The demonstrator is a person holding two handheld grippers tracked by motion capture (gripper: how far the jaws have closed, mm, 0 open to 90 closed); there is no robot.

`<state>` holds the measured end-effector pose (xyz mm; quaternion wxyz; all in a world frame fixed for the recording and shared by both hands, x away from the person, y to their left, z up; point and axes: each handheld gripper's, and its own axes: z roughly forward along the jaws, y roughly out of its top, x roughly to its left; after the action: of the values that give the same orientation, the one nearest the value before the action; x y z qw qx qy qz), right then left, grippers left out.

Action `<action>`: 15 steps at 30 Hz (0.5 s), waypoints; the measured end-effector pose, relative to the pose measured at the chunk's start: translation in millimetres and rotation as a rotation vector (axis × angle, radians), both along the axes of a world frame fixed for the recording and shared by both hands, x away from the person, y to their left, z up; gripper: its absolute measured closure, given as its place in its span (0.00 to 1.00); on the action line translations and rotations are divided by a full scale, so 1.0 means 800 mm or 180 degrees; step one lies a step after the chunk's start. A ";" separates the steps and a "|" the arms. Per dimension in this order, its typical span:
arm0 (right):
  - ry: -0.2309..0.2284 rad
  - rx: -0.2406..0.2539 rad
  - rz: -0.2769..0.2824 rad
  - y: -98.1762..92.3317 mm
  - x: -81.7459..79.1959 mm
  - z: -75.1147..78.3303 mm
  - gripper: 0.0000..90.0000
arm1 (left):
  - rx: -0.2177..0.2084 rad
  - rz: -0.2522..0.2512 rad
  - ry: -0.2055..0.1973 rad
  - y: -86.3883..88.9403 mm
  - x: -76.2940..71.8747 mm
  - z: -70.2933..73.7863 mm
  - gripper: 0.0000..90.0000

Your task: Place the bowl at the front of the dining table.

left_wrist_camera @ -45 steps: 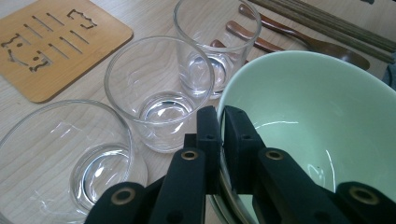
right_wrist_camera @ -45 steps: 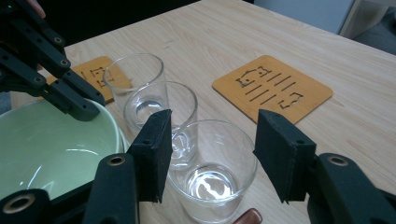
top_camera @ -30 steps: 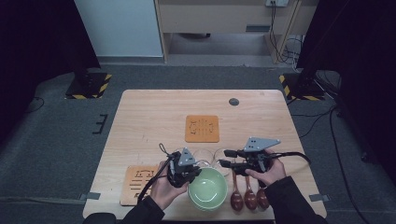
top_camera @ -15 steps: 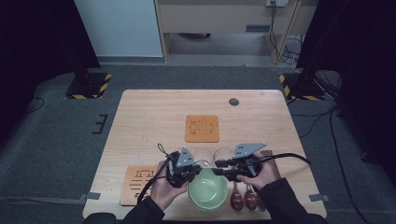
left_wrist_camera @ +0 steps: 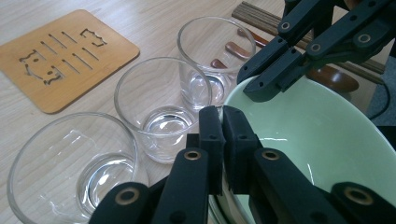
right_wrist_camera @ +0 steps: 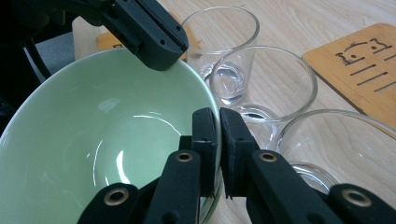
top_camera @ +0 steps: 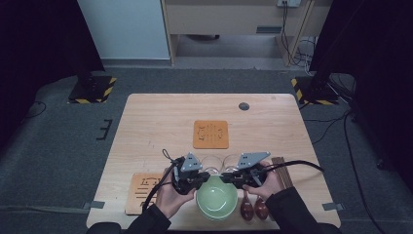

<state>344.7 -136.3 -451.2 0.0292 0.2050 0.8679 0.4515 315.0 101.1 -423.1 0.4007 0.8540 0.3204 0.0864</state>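
Two tools (top_camera: 197,181) (top_camera: 229,178), unlabelled green bowl (top_camera: 216,201)

In the left gripper view the green bowl (left_wrist_camera: 322,140) runs off the right and bottom edges, and the nearest glass (left_wrist_camera: 70,163) is cut by the bottom edge. In the right gripper view the closest glass (right_wrist_camera: 336,144) leaves the frame at right. In the high view both brown spoons (top_camera: 253,208) are too small to make out clearly.
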 end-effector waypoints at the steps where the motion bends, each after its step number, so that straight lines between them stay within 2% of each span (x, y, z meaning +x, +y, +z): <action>1: -0.0003 -0.0001 0.0009 0.000 0.000 0.000 0.95 | -0.0027 -0.0005 0.0048 0.000 0.001 -0.001 0.93; 4: -0.0031 0.0004 0.0026 0.000 0.000 0.000 0.95 | -0.0055 -0.0031 0.0159 -0.002 0.002 -0.004 0.83; 5: -0.0048 0.0006 0.0028 -0.001 0.000 0.000 0.95 | -0.0052 -0.0035 0.0174 -0.003 0.002 -0.007 0.79; 7: -0.0064 0.0018 0.0044 -0.001 -0.001 0.000 0.95 | -0.0006 -0.0040 0.0159 -0.006 0.002 -0.010 0.78; 12: -0.0096 0.0032 0.0055 -0.001 -0.001 0.001 0.95 | 0.0056 0.0038 0.0103 -0.005 0.002 -0.010 0.89; 15: -0.0139 0.0039 0.0058 -0.001 -0.002 0.001 0.96 | 0.0122 0.0042 0.0060 -0.008 0.000 -0.009 0.91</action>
<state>343.2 -137.0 -450.3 0.0428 0.1873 0.8661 0.4614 314.9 94.7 -430.3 0.3806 0.8602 0.3281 0.0871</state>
